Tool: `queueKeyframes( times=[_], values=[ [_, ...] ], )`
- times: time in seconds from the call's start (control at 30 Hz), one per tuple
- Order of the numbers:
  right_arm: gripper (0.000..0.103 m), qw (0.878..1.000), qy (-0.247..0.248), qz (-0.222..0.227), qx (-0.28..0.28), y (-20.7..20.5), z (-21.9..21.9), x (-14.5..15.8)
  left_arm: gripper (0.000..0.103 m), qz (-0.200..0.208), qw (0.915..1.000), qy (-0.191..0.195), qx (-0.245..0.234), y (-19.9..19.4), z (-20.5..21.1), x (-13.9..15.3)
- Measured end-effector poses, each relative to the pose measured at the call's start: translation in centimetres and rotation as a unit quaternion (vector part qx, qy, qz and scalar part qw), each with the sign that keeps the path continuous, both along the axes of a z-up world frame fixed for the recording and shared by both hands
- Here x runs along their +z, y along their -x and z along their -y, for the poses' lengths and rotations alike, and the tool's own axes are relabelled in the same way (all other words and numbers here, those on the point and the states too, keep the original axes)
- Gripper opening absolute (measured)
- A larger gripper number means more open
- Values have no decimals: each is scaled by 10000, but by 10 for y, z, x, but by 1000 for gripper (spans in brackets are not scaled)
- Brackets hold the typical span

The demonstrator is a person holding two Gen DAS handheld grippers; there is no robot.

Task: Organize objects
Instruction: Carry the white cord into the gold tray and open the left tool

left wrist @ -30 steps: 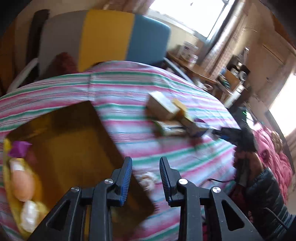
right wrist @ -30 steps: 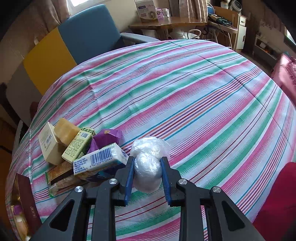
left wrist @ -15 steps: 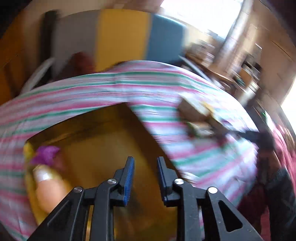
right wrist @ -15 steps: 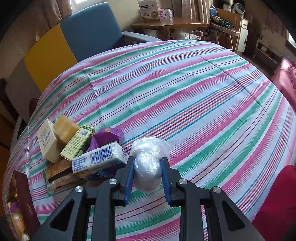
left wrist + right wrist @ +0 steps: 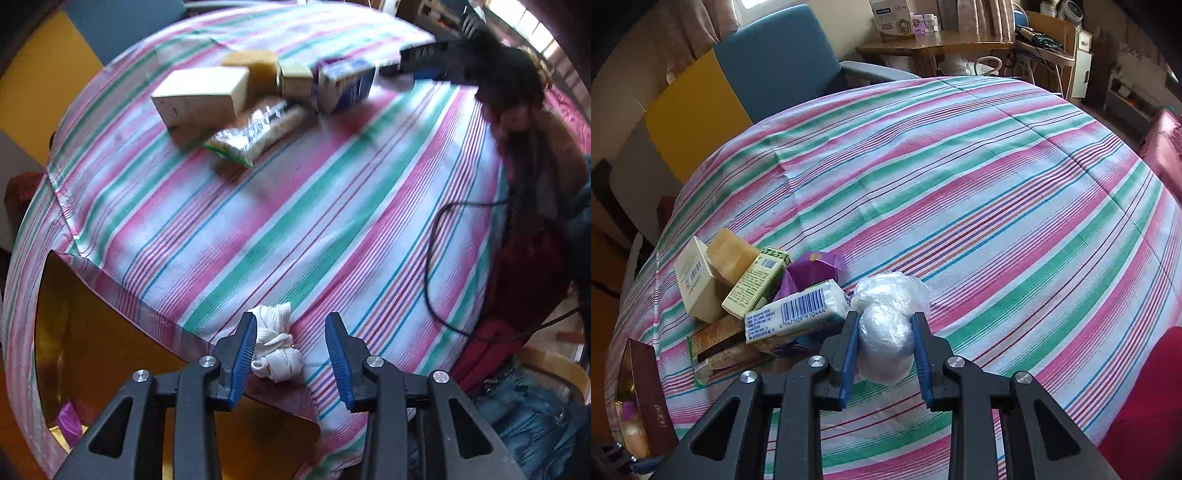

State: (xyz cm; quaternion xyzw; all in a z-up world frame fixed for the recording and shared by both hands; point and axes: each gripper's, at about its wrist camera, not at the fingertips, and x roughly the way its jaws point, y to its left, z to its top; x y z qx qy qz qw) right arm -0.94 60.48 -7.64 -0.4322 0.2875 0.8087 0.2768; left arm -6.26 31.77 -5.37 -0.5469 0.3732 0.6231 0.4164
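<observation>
My left gripper [image 5: 291, 354] is open above the striped tablecloth, with a white knotted cloth bundle [image 5: 276, 347] lying between its fingers, close to the left one. A gold box [image 5: 110, 354] sits at the lower left with a purple wrapper [image 5: 68, 422] inside. My right gripper [image 5: 884, 349] is shut on a clear plastic-wrapped bundle [image 5: 886, 325] just above the cloth. A pile of boxes and packets [image 5: 753, 291] lies to its left; the pile also shows far off in the left wrist view [image 5: 258, 96].
A black cable [image 5: 436, 266] trails over the table's right edge. The person's right hand and gripper [image 5: 480, 70] show at the far right. A blue and yellow chair [image 5: 738, 88] stands behind the table. A dark red box edge [image 5: 646, 391] is at the lower left.
My left gripper has swung from over the gold box to the right, over the tablecloth, and opened wider around the white cloth bundle. The right gripper has stayed still with its plastic bundle.
</observation>
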Motion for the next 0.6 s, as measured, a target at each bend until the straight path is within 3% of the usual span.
queueKeyframes(
  times=[0.1,0.23,0.4,0.6],
  values=[
    [28,10000,36,-45,22,-1,0,1,38,-8,9989,442,-151,-1,-8,-15],
    [28,9999,51,-97,50,-1,1,3,38,-124,9968,716,-327,-4,-15,-24],
    [28,10000,71,-42,47,-1,0,2,20,-327,9972,646,-199,1,-13,-28],
    [28,10000,70,15,50,-1,0,1,13,-314,9991,256,-98,-2,2,-23]
  ],
)
